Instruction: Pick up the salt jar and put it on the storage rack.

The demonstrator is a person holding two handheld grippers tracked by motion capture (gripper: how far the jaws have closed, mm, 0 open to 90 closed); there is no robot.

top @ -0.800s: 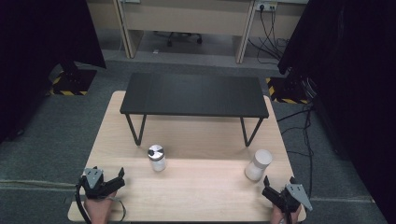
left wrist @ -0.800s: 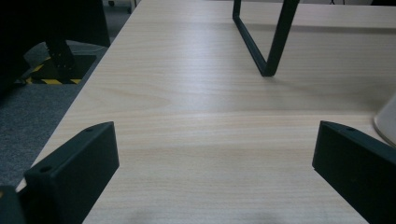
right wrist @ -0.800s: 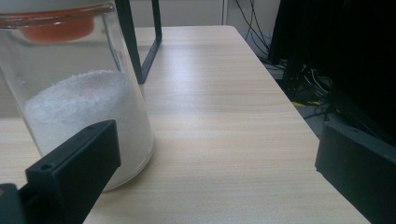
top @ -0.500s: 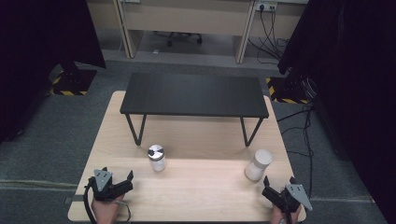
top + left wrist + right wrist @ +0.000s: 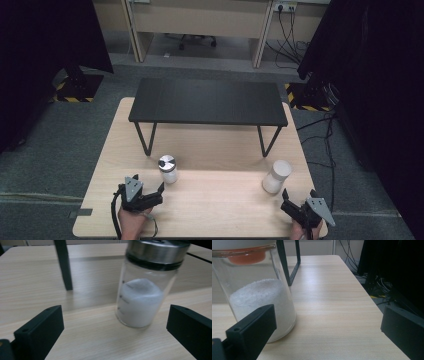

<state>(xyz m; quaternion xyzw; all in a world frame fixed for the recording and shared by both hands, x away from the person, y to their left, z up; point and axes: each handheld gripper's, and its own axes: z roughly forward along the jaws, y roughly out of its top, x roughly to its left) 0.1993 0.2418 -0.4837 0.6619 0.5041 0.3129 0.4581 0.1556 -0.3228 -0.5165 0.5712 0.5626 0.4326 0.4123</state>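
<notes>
Wooden table (image 5: 215, 210): left gripper (image 5: 150, 192) open near jar (image 5: 168, 169).

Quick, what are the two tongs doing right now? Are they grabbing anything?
Left tongs: open, holding nothing, pointed at the metal-lidded glass jar.
Right tongs: open, holding nothing, just short of the white-lidded jar.

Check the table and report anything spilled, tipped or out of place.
Nothing stands out. The metal-lidded jar and the white-lidded jar both stand upright on the wooden table, with no powder spilled around them.
</notes>
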